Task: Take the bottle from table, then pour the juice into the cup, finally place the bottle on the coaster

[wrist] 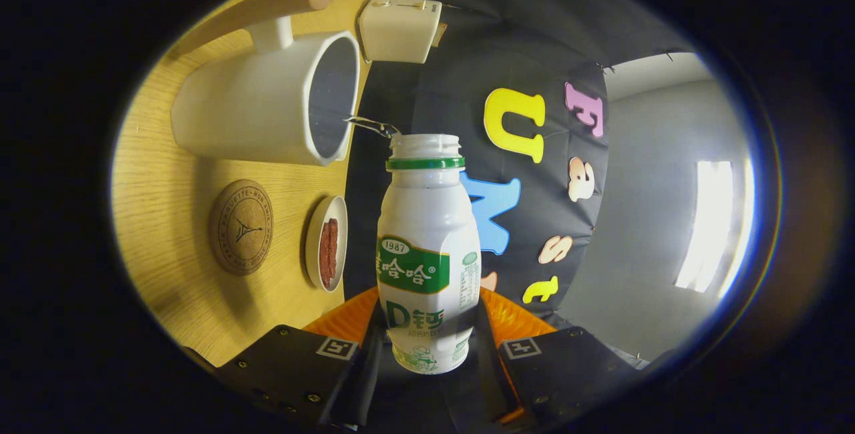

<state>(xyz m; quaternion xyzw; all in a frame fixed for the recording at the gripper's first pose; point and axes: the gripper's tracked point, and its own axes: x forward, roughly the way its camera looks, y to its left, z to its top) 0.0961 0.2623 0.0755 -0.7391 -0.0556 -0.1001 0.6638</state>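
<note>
Nearest you, the tool (427, 354) has both fingers clamped on the lower body of the bottle (427, 254), a smooth white plastic cylinder with a green neck ring and an uncapped threaded mouth. Its long axis runs straight ahead along the fingers, mouth aimed toward the rim of the cup (267, 103). A thin stream (371, 125) runs from mouth to rim. The cup is matte white with a wooden handle. Beside it on the wood-grain worktop (160, 220) lies the round cork coaster (240, 227).

White bottle (426, 254) with green neck ring and green label band; white cup (267, 110); brown round coaster (240, 227) with dark printed emblem; pale wood-grain table (167, 173).
</note>
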